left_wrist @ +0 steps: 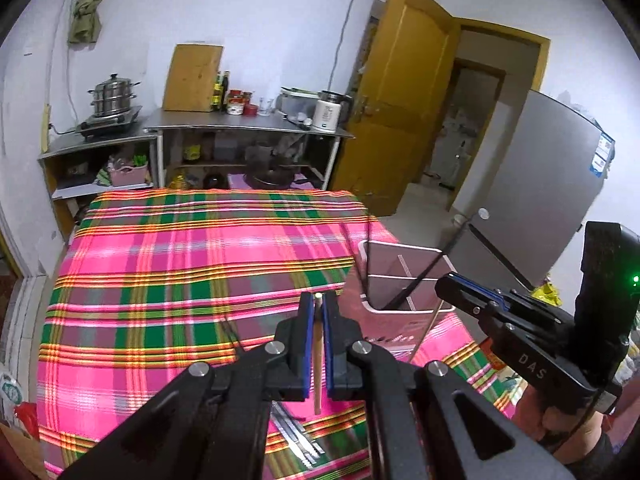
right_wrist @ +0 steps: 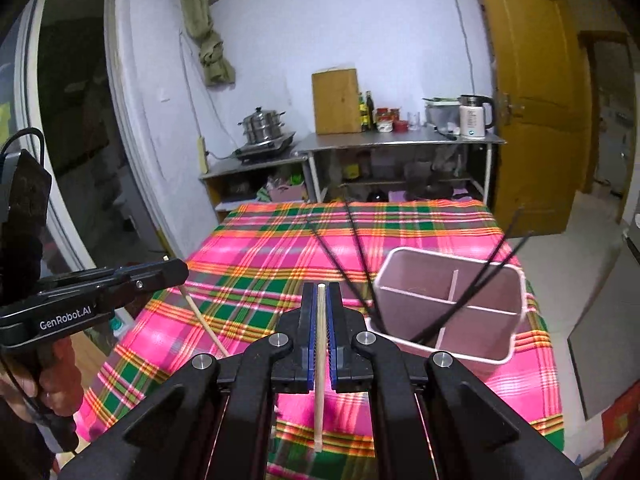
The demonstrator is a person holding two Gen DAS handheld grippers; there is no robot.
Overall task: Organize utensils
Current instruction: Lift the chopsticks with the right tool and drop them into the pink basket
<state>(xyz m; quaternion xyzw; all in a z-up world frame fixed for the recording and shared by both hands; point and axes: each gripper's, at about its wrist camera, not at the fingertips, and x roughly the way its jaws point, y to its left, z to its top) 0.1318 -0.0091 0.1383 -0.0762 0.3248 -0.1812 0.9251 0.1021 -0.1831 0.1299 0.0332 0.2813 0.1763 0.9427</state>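
While each claw is closed on one pale wooden chopstick, the pink holder (right_wrist: 450,308) stands on the checked bench (right_wrist: 256,256) ahead and to the right of the right claw (right_wrist: 321,292), which is the nearer of the two. The right chopstick (right_wrist: 319,380) runs along the fingers, so I judge its lower end must tip down over a compartment where the black chopsticks (right_wrist: 472,296) already lean. The left claw (left_wrist: 317,300) holds its chopstick (left_wrist: 317,360) the same way, further to the left.
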